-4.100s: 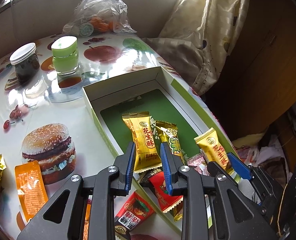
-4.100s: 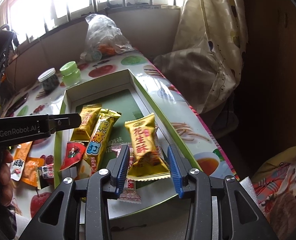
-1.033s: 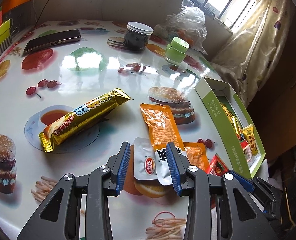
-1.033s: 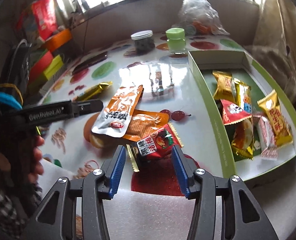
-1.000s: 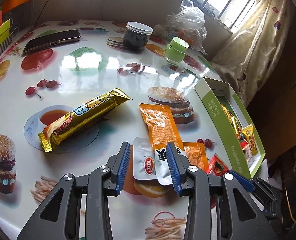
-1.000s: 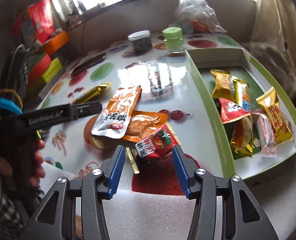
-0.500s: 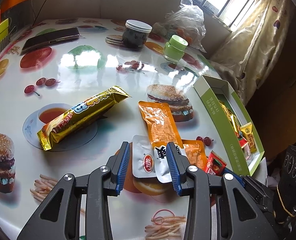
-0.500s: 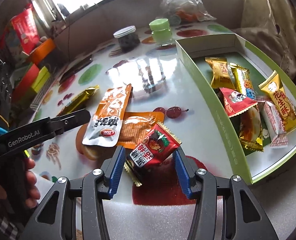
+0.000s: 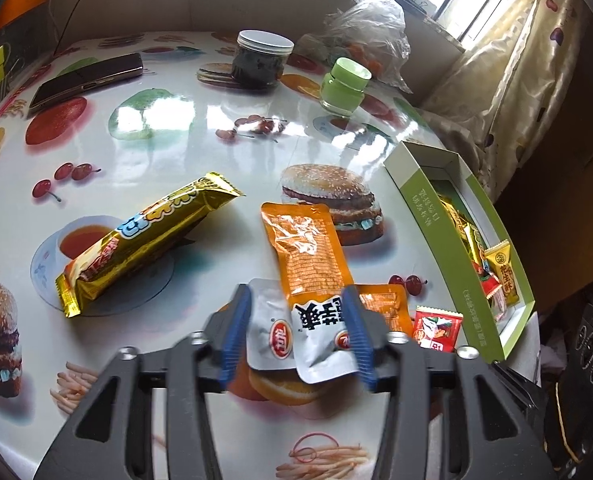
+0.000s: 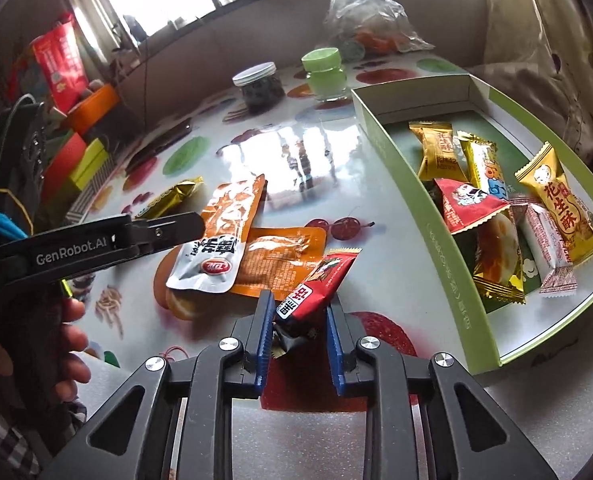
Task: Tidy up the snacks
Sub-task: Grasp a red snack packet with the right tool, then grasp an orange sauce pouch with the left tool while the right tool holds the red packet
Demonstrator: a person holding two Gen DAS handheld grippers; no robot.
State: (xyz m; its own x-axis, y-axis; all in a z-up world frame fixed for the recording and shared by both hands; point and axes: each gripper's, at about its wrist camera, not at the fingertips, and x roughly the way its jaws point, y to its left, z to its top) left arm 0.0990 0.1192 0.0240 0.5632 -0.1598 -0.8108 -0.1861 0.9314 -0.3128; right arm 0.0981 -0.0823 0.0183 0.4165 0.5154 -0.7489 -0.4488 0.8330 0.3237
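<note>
Where the right gripper (image 10: 298, 334) has just been closing, its blue pads now pinch the dark lower end of a red snack packet (image 10: 318, 284), which tilts up off the table (image 10: 316, 148) near its front edge (white label and red print face the camera, the yellow serrated end points away). The left gripper (image 9: 298, 336) has just been opening; its jaws stand spread on either side of an orange-and-white pouch (image 9: 314, 268) lying flat, and whether the pads touch it cannot be told. A second white-ended pouch (image 9: 270, 330) lies partly under it on the left, and a smaller orange pouch (image 9: 388, 308) pokes out on its right.

Farther out, a long gold bar (image 9: 144, 240) lies diagonally toward the table's left side. The green-walled box (image 10: 420, 200) sits along the right edge, holding gold, red and white wrapped sweets (image 10: 556, 204). Toward the far edge stand a dark jar (image 9: 262, 60) with a white lid, a green jar (image 9: 344, 88) and a clear plastic bag (image 9: 372, 28).

Only the left wrist view shows the phone (image 9: 86, 80) at the far left; only the right wrist view shows the person's hand (image 10: 70, 344) under the left gripper.
</note>
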